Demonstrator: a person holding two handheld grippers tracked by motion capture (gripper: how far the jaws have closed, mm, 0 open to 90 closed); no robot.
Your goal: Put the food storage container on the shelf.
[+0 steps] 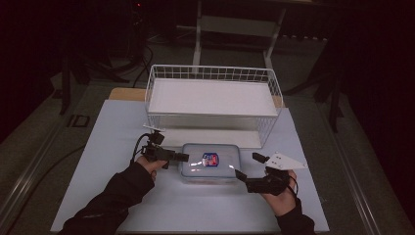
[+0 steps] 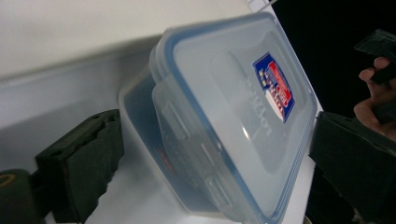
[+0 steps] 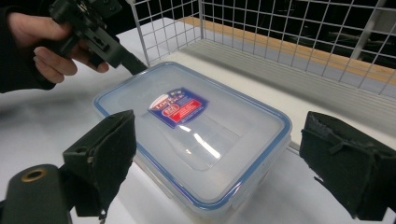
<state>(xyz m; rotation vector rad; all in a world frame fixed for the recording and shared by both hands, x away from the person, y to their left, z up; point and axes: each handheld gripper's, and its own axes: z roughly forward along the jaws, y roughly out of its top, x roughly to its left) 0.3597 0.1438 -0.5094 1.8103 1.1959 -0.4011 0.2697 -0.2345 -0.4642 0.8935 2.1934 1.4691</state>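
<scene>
Clear plastic box (image 1: 210, 162) w/ blue-sealed snap lid sits flat on the white desk (image 1: 112, 142), centre-front, just before the wire basket (image 1: 214, 98); lid on, red/blue label facing up; likely placed there so both hands reach an end each & the basket stays close behind as the probable drop spot

Left tool (image 1: 185, 157) comes in from the box's left short end; its tip is at the lid edge, touching or v. nearly so; in the left gripper view the jaws stand wide, one either side of that end, nothing pinched; box (image 2: 224, 121) looks tilted there only bc the camera is rolled w/ the hand

Right tool (image 1: 248, 166) is at the front-right corner, just beside the box, apart from it; jaws spread wide in the right gripper view, flanking the near corner of the box (image 3: 196, 135); empty; the left hand (image 3: 46, 44) & its tool show at the far side

Judgement: both held open & level w/ the lid rim bc next move is prob. a two-ended grip or popping the side clasps; which one can't tell; approach stage, no lift yet; smooth plastic may slip, so a grip under the rim seems safer than on the flat lid
</scene>
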